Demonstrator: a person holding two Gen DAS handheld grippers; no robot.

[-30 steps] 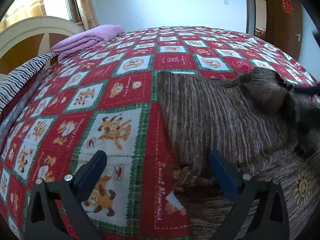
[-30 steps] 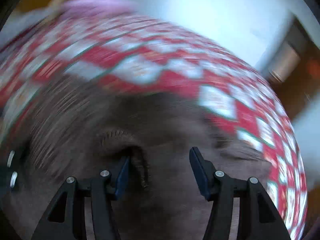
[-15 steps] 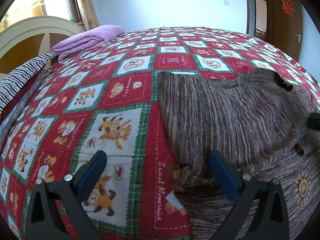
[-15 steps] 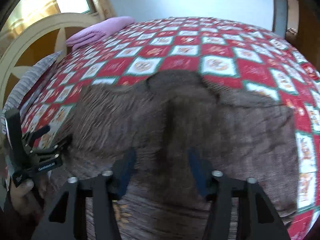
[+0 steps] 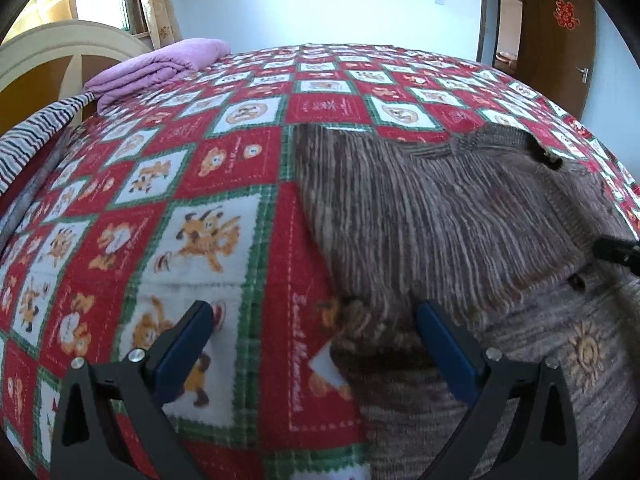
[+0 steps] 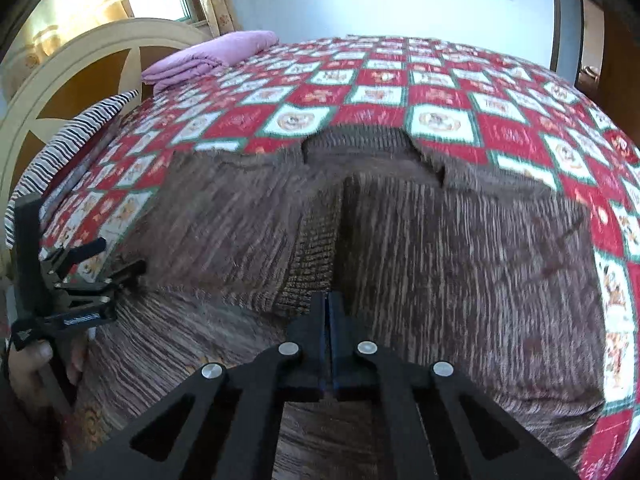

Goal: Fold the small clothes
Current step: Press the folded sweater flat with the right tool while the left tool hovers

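A brown striped knit sweater [image 5: 420, 216] lies spread on the quilt, its collar [image 6: 356, 140] at the far side. A lower part with a sun motif [image 5: 586, 354] lies nearest me. My left gripper [image 5: 316, 344] stands open astride the sweater's near left corner, one finger over the quilt and one over the knit. It shows in the right wrist view too, left gripper [image 6: 120, 256], held by a hand [image 6: 28, 364]. My right gripper [image 6: 330, 300] is shut, its tips pinched at the lower end of the ribbed front band [image 6: 316, 240]. Its tip, right gripper [image 5: 616, 250], reaches in from the right edge.
A red, white and green patchwork quilt [image 5: 224, 168] covers the whole bed. A folded purple blanket [image 5: 160, 66] and a striped pillow [image 5: 28, 140] lie by the headboard [image 6: 80, 64] at the far left. A brown door [image 5: 560, 40] stands at the back right.
My right gripper's jaws have closed from wide apart to shut at the sweater's front band. The raised collar part seen a second ago now lies flat. The left gripper has kept still.
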